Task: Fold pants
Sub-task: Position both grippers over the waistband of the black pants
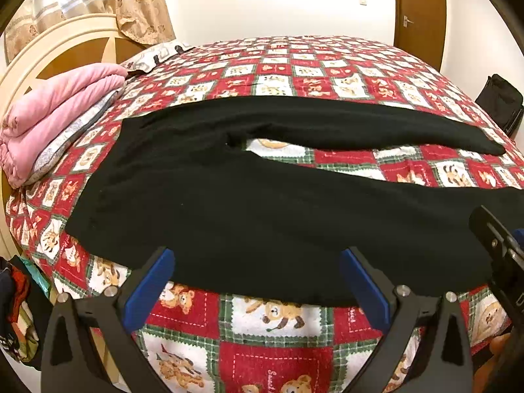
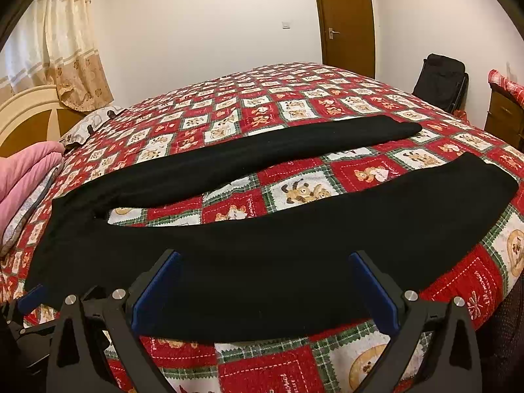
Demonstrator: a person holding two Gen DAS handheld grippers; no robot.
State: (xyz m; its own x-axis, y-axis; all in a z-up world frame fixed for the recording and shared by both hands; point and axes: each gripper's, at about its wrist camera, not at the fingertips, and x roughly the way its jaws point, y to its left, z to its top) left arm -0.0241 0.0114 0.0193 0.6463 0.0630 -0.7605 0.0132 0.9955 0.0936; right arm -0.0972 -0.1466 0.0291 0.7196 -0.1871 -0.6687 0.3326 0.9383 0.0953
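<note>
Both two-finger grippers with black frames and blue finger pads stand spread wide, gripping nothing: the left gripper [image 1: 257,263] and the right gripper [image 2: 265,265] each hover at the near edge of the black fabric pants [image 1: 249,203], fingertips over the cloth's border; contact cannot be confirmed. The pants lie flat and unfolded on the bed, waist toward the headboard side at left, two legs running rightward and diverging, with a wedge of bedding visible between them. The near leg lies along the bed's front edge; the far leg ends near mid-bed. Beneath them spreads a red, white and green patchwork bedspread printed with teddy bears [image 1: 271,321]. A folded pink blanket [image 1: 55,118] rests on a grey patterned pillow [image 1: 64,144] beside the cream and brown wooden headboard [image 1: 49,52]. Beyond stand beige patterned curtains [image 2: 65,49], a brown wooden door [image 2: 347,16] and a black bag [image 2: 442,78] against the white wall.
</note>
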